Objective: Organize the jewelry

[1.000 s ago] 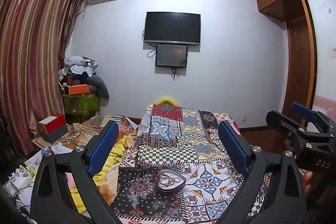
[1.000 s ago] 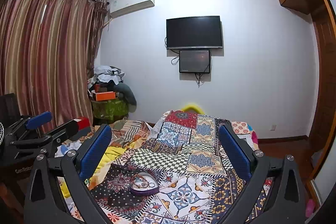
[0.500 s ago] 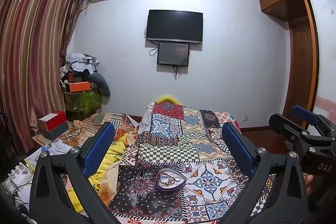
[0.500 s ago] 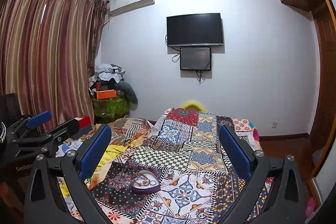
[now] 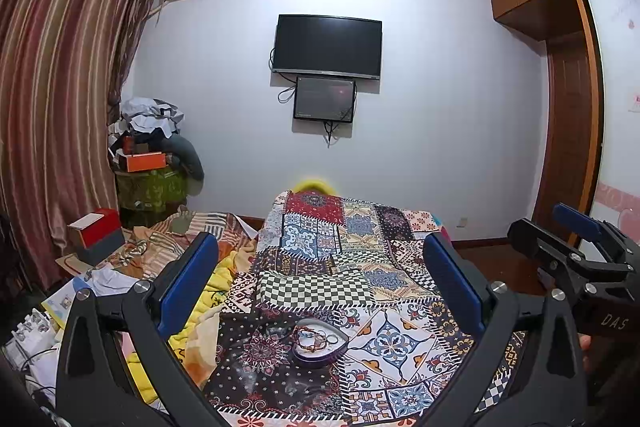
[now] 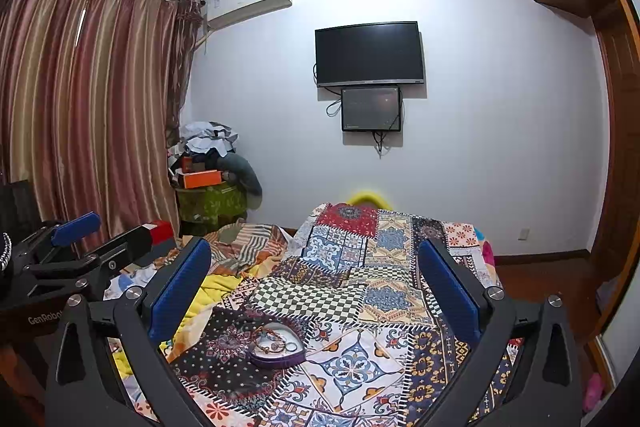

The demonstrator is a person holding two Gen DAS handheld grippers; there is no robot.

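A heart-shaped purple dish [image 5: 319, 346] [image 6: 277, 349] lies on the patchwork bedspread [image 5: 360, 267] [image 6: 360, 291], holding bracelets and rings [image 5: 316, 335] [image 6: 276, 343]. My left gripper [image 5: 320, 267] is open and raised above the bed, well short of the dish, with nothing between its blue pads. My right gripper [image 6: 314, 267] is also open and empty, held high in the same way. The right gripper [image 5: 576, 255] shows at the right edge of the left wrist view. At the left edge of the right wrist view is the left gripper [image 6: 80, 247].
A yellow blanket [image 5: 216, 291] and striped bedding [image 5: 180, 239] are heaped left of the bedspread. A red box [image 5: 96, 231], papers and cables lie at far left by the curtain [image 5: 52, 107]. A cluttered stand [image 5: 152, 179] fills the corner. A wardrobe [image 5: 572, 107] stands right.
Both views have tilted slightly upward and drawn back, so the dish sits lower in each frame. The jaws of both grippers have stayed open.
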